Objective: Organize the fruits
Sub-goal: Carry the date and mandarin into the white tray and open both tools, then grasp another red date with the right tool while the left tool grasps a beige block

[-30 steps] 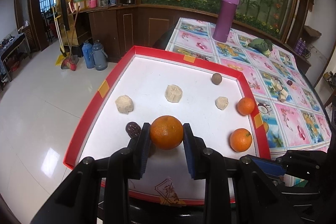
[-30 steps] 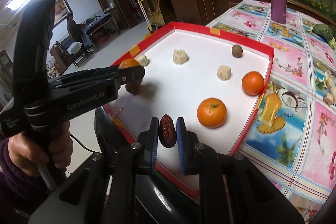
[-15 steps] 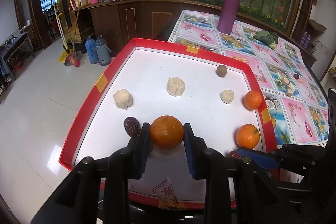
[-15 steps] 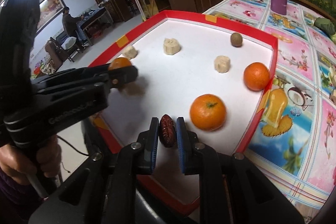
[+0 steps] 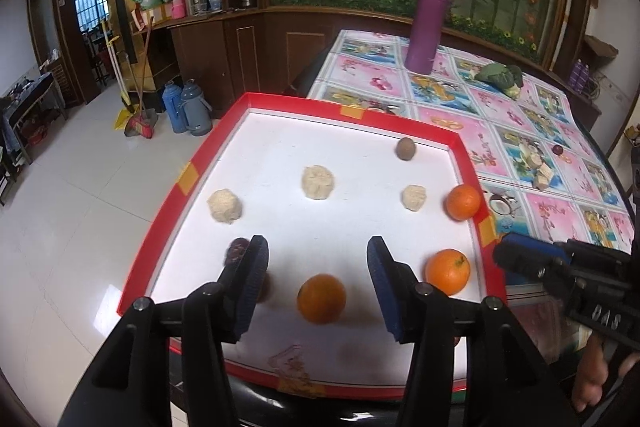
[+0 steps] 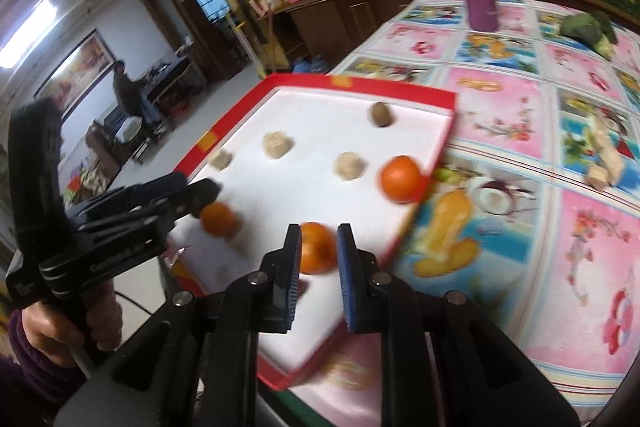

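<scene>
Left gripper point(image 5: 318, 247) jaws have just been spreading, dropping the orange point(image 5: 321, 299) loose onto the tray point(image 5: 160, 227) between them, so back off straight without nudging it; right gripper point(image 6: 319, 233) jaws sit nearly closed.

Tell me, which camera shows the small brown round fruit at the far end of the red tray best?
The left wrist view: the brown fruit is sharp and unobstructed, sitting near the far rim of the red tray. The right wrist view shows it too, whole but smeared by motion blur.
</scene>
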